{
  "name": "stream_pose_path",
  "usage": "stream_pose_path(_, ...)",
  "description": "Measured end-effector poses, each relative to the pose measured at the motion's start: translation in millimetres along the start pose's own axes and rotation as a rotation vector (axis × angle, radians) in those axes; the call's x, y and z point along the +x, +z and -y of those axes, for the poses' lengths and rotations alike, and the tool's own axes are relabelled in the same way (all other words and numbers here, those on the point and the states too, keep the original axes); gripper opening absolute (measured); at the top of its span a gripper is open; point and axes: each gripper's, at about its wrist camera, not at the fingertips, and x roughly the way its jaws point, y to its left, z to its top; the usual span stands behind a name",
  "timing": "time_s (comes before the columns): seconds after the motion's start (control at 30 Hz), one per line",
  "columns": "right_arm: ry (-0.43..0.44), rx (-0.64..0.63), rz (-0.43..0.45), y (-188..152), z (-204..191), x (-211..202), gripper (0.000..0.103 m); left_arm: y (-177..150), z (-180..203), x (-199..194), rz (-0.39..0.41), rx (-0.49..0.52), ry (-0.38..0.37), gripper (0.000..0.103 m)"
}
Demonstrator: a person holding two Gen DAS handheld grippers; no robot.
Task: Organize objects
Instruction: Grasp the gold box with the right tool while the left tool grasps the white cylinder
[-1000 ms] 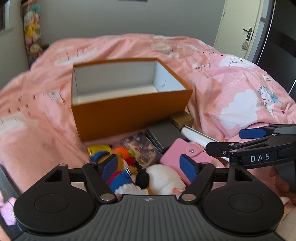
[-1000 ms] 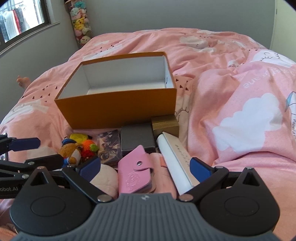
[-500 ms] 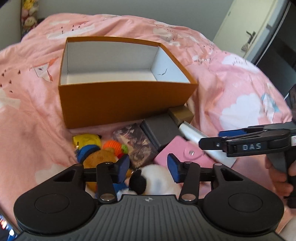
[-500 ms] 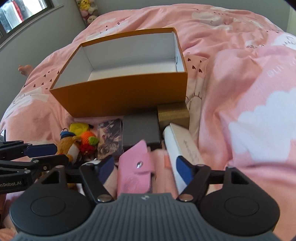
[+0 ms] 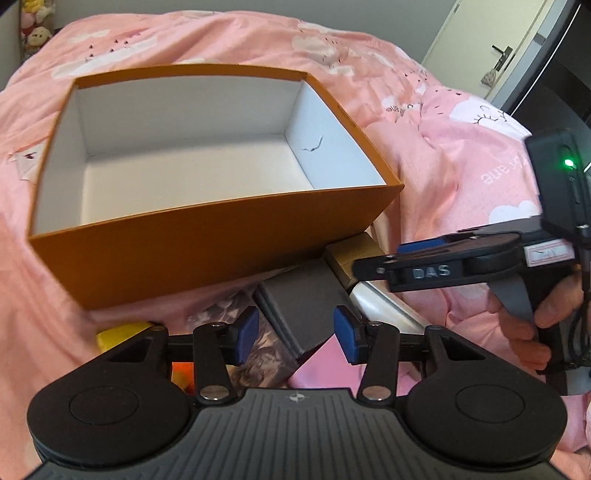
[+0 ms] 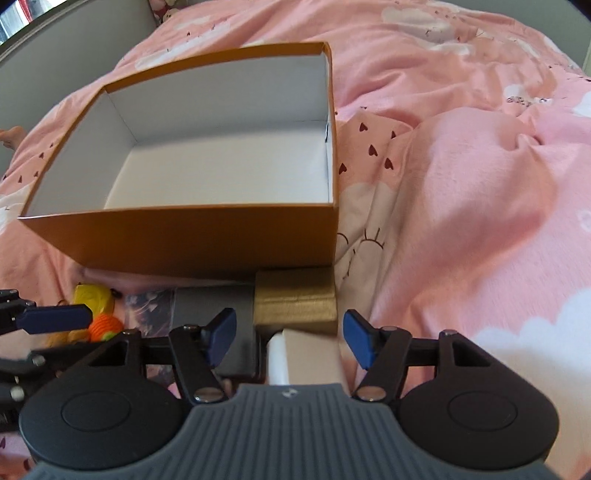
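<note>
An orange box (image 5: 221, 258) with a bare white inside (image 6: 221, 177) sits on the pink bed. At its near wall lie a gold box (image 6: 295, 306), a dark grey box (image 5: 303, 302), a patterned card pack (image 5: 266, 350), a long white box (image 6: 306, 358), a yellow toy (image 6: 92, 295) and an orange toy (image 6: 105, 326). My left gripper (image 5: 295, 334) is open, with the grey box's near end between its pads, untouched. My right gripper (image 6: 290, 338) hangs over the white box's end with its jaws closing, the pads clear of it. Each gripper shows in the other's view (image 5: 388, 256) (image 6: 62, 336).
A pink duvet (image 6: 461, 221) with cloud prints covers the bed and rises in folds right of the box. A hand (image 5: 546, 321) holds the right gripper's handle. Plush toys (image 5: 35, 26) stand at the far left wall, a door (image 5: 491, 55) at the far right.
Both grippers have moved forward and lower toward the orange box, and both pairs of jaws have narrowed. The white plush and pink wallet have slipped under the gripper bodies.
</note>
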Motion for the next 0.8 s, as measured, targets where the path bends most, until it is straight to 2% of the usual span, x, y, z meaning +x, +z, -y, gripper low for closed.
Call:
stream_pose_path(0.27, 0.030, 0.018, -0.043, 14, 11, 30, 0.066, 14, 4, 21, -0.037, -0.024, 0.000, 0.055)
stream_pose_path(0.47, 0.057, 0.047, -0.065, 13, 16, 48, 0.064, 17, 10, 32, -0.065, -0.024, -0.003, 0.055)
stream_pose_path(0.6, 0.074, 0.061, -0.031, 12, 22, 36, 0.063, 19, 16, 34, -0.097, -0.043, -0.046, 0.056)
stream_pose_path(0.8, 0.060, 0.072, 0.072, 11, 35, -10, 0.063, 21, 31, 39, -0.148, -0.084, -0.164, 0.064)
